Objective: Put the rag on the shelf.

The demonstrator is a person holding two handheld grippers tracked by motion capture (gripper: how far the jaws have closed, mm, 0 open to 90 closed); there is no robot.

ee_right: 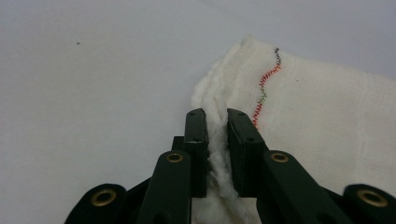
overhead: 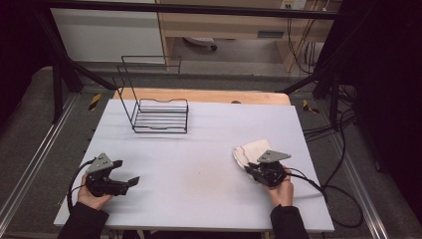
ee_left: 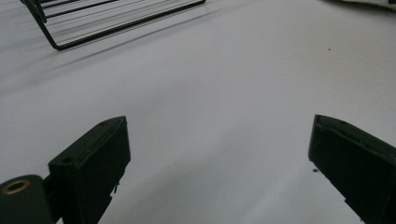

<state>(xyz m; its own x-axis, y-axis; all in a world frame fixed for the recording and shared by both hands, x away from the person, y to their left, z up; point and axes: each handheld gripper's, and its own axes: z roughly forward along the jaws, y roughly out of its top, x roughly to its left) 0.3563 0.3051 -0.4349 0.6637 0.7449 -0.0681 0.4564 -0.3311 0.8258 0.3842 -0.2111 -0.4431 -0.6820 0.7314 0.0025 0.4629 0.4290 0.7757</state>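
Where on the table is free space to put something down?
The widest bare patch is the table's middle, between the left tool and the right tool, in front of the wire rack. The far right, beyond the cloth, is also bare. It is crowded only at the rack and around the cloth, whose edge the right tool pinches.

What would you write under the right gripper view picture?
Right hand-held gripper pinching the edge of a white cloth.

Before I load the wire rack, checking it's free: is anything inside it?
The wire rack looks empty in the high view; the white table shows through its bars. The left gripper view catches just its corner, also bare. The folded cloth lies apart, pinched by the right gripper.
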